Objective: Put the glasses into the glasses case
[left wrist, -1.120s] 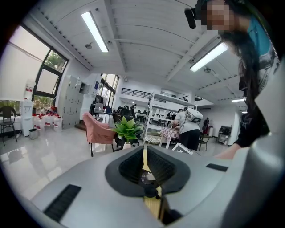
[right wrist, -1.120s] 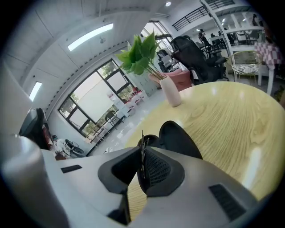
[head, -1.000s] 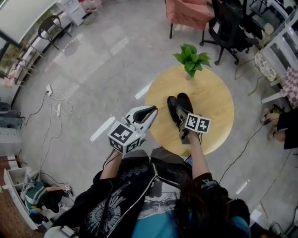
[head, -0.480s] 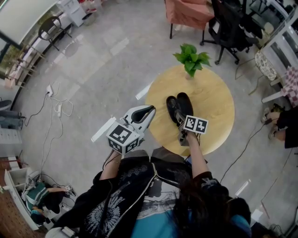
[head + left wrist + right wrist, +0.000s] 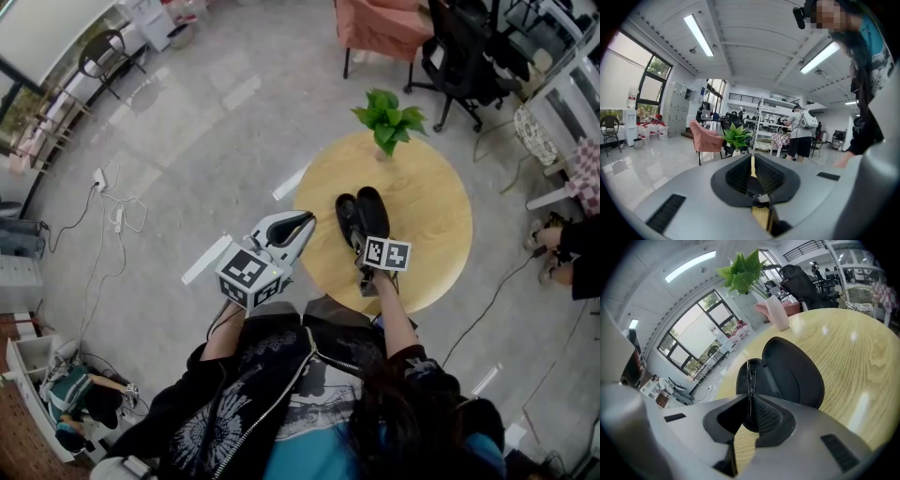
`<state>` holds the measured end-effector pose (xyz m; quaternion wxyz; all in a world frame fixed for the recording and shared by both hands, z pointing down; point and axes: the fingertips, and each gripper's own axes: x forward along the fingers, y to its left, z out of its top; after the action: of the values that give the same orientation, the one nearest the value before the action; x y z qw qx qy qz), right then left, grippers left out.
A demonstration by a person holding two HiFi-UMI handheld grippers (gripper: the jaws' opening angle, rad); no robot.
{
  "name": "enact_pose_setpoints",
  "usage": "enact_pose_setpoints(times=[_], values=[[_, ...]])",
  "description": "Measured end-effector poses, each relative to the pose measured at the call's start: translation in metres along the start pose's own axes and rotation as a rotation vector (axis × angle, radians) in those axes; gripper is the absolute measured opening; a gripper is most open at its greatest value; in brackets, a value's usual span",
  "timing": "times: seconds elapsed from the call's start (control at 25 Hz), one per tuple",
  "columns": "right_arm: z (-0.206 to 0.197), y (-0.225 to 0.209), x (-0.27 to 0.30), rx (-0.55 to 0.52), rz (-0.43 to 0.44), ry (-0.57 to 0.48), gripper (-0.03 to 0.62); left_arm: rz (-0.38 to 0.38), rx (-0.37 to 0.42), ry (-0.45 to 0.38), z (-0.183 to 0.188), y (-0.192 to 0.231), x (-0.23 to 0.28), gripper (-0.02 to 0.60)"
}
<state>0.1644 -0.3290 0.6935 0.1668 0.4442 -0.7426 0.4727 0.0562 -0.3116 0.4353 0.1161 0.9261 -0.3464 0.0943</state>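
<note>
Black and hinged wide open, the case (image 5: pixel 361 217) lies on the round wooden table (image 5: pixel 436 202). We hold the right gripper (image 5: pixel 749 400) at its near rim, jaws clamped on the folded glasses (image 5: pixel 749 377). These stand edge-on just over the open case, not yet laid in. We cannot tell whether they touch it. Our left gripper (image 5: pixel 752 164) hangs beside the table's left edge, apart from the case, jaws pressed together with nothing between them.
</note>
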Motion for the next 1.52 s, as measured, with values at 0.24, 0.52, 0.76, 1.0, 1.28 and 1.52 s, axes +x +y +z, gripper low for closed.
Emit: enact_pose_setpoints(times=[0.24, 0.52, 0.76, 1.0, 1.28, 1.52], values=[[0.001, 0.000, -0.002, -0.035, -0.013, -0.003, 0.058, -0.005, 0.002, -0.001, 0.000, 0.000, -0.002, 0.021], [-0.005, 0.004, -0.003, -0.104, -0.033, 0.043, 0.155, -0.009, 0.003, -0.003, 0.002, 0.001, -0.004, 0.021], [-0.008, 0.001, -0.009, -0.126, -0.080, 0.059, 0.187, -0.023, 0.005, -0.005, 0.001, -0.001, -0.005, 0.021], [-0.003, 0.000, -0.021, -0.109, -0.101, 0.017, 0.187, -0.046, 0.009, -0.004, -0.001, -0.007, -0.005, 0.021], [0.013, 0.006, -0.044, -0.094, -0.098, -0.071, 0.187, -0.071, 0.010, -0.008, -0.002, -0.014, -0.005, 0.021], [0.026, 0.023, -0.062, -0.094, -0.049, -0.144, 0.183, -0.090, 0.012, -0.011, -0.003, -0.016, -0.006, 0.021]])
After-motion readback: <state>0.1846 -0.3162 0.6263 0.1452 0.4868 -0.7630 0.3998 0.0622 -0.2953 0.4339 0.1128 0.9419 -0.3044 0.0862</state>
